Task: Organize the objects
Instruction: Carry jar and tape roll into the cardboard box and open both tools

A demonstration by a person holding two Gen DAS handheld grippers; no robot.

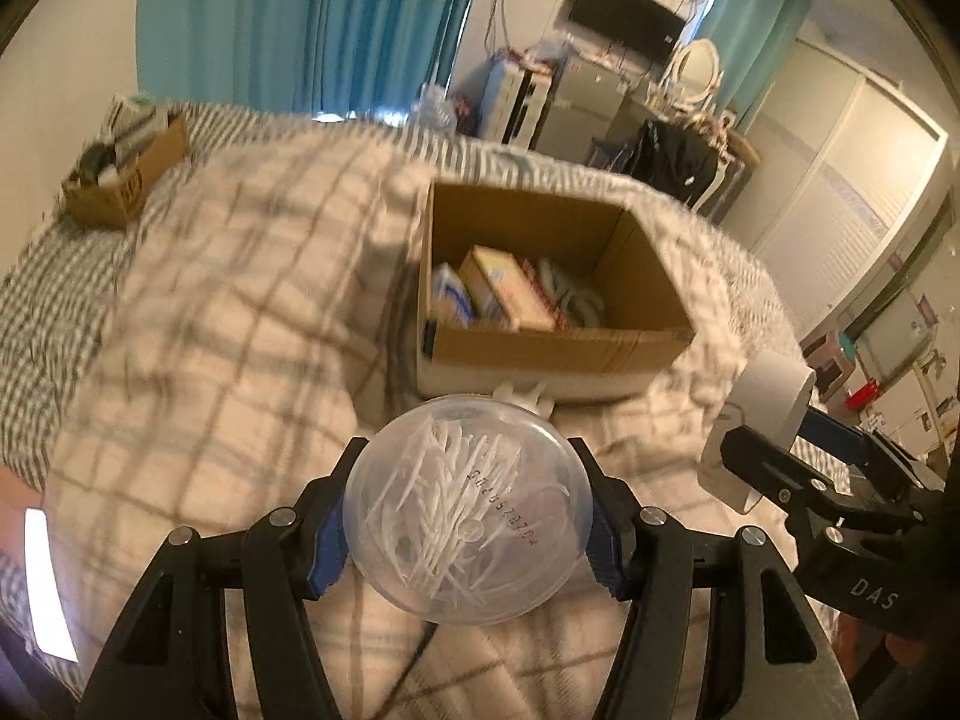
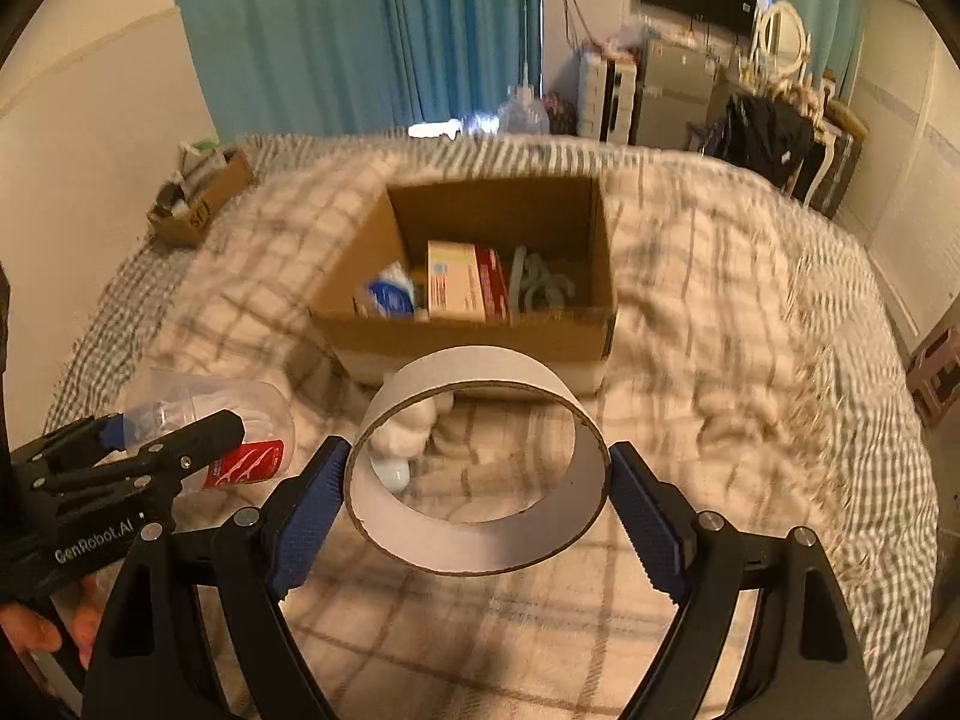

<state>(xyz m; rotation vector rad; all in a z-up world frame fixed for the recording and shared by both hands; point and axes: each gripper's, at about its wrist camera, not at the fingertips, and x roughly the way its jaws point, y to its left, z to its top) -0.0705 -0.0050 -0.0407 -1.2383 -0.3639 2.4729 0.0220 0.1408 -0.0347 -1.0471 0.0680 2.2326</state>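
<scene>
Left fingers (image 1: 336, 516) clamped on toothpick jar (image 1: 468, 510), right fingers (image 2: 318, 504) apparently pinching tape roll (image 2: 480, 462).

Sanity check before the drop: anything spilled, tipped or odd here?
Nothing spilled. The left tongs hold the clear toothpick jar on its side, lid seemingly closed, toothpicks inside. The right tongs grip the tape roll. The cardboard box sits upright on the blanket, contents inside.

Two cardboard boxes are sitting on the bed: a near box (image 2: 480, 276) and a far-left box (image 2: 198, 204). One toothpick jar (image 1: 468, 510) and one tape ring (image 2: 480, 468) are showing.
</scene>
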